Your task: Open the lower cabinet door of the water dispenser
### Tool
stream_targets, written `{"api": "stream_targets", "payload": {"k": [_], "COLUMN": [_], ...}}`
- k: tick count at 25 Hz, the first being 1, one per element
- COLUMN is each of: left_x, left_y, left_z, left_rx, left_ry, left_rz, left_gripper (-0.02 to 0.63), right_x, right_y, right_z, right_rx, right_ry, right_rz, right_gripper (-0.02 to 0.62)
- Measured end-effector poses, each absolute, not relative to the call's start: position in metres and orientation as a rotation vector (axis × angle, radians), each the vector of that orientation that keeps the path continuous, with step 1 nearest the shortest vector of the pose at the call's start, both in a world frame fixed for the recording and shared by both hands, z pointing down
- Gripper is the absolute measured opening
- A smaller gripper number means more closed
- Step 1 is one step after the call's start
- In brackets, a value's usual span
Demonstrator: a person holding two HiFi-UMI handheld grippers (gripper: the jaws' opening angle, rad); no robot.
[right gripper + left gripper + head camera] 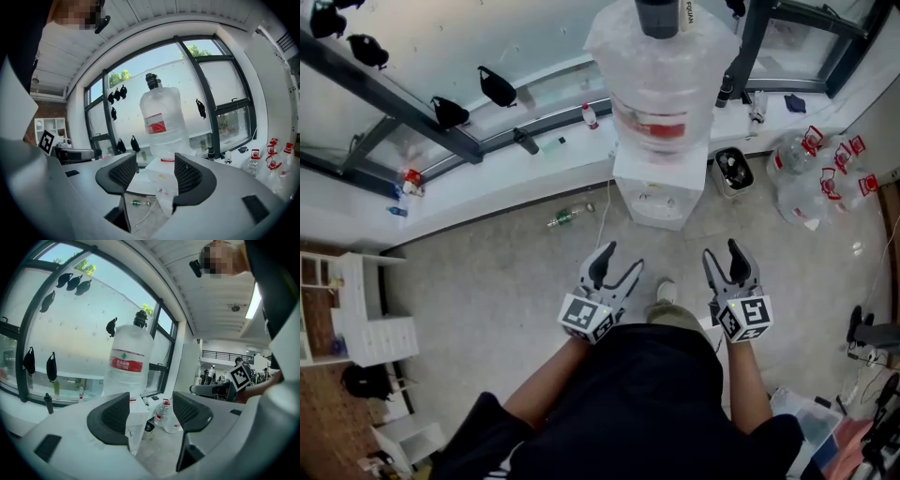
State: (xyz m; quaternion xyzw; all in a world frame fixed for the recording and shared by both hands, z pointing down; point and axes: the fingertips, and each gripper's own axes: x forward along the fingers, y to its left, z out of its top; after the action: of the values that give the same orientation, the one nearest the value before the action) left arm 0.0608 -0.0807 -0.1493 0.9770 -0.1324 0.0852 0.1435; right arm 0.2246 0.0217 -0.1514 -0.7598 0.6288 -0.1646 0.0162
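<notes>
A white water dispenser (pixel 658 192) stands against the window ledge with a large clear bottle (pixel 664 66) on top. Seen from above, its front face and lower cabinet door are hidden. Both grippers hang well short of it, at waist height. My left gripper (pixel 617 263) is open with nothing between its fingers. My right gripper (pixel 723 261) is open and empty too. In the left gripper view the bottle (pixel 129 362) rises above the jaws of the left gripper (pixel 151 412). Between the jaws of the right gripper (pixel 155 174) shows the dispenser's white body (pixel 161 180).
Several empty water jugs (pixel 811 178) with red caps lie right of the dispenser. A small black bin (pixel 732 172) sits beside it. A green bottle (pixel 567 217) and a white cable (pixel 602 220) lie on the floor at its left. White shelving (pixel 356 323) stands far left.
</notes>
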Motion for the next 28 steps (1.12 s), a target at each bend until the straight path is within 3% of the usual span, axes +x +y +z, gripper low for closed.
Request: {"api": "stream_targets", "payload": {"k": [28], "left_x": [0.095], "left_y": [-0.135], "left_z": [-0.1], "left_rx": [2.712], "left_ry": [0.207], "left_rz": [0.332], "left_gripper": [0.265], "right_x": [0.203], "right_y": [-0.024], "right_z": [-0.11], "right_rx": [-2.627], "right_ry": [1.572], "right_rz": [-0.693], "right_gripper": [0.222]}}
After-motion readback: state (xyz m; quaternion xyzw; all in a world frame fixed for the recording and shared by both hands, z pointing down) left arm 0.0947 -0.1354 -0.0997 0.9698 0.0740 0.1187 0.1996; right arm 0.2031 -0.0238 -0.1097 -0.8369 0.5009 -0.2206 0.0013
